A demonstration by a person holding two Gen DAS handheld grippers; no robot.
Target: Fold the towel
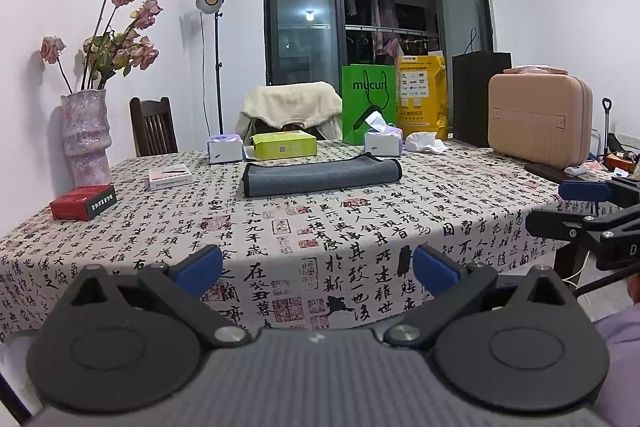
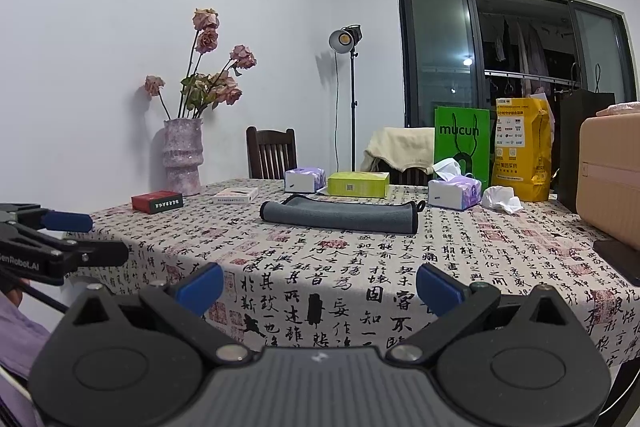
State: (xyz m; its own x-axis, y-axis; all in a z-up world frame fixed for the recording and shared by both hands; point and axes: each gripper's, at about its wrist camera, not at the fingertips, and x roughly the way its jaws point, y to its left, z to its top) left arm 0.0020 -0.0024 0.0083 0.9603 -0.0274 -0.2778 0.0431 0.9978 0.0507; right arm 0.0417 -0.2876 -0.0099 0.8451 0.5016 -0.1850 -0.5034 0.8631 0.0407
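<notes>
A grey towel (image 1: 322,175) with a dark edge lies folded into a long strip across the middle of the table; it also shows in the right wrist view (image 2: 340,214). My left gripper (image 1: 318,270) is open and empty, held off the table's near edge, well short of the towel. My right gripper (image 2: 319,287) is open and empty too, also back at the near edge. Each gripper shows in the other's view: the right one (image 1: 568,207) at the right, the left one (image 2: 80,235) at the left.
The table has a calligraphy-print cloth (image 1: 320,227). Around the towel stand a vase of dried roses (image 1: 86,139), a red box (image 1: 83,202), a white box (image 1: 170,177), tissue packs (image 1: 383,143), a yellow-green box (image 1: 285,145), bags and a pink case (image 1: 540,119).
</notes>
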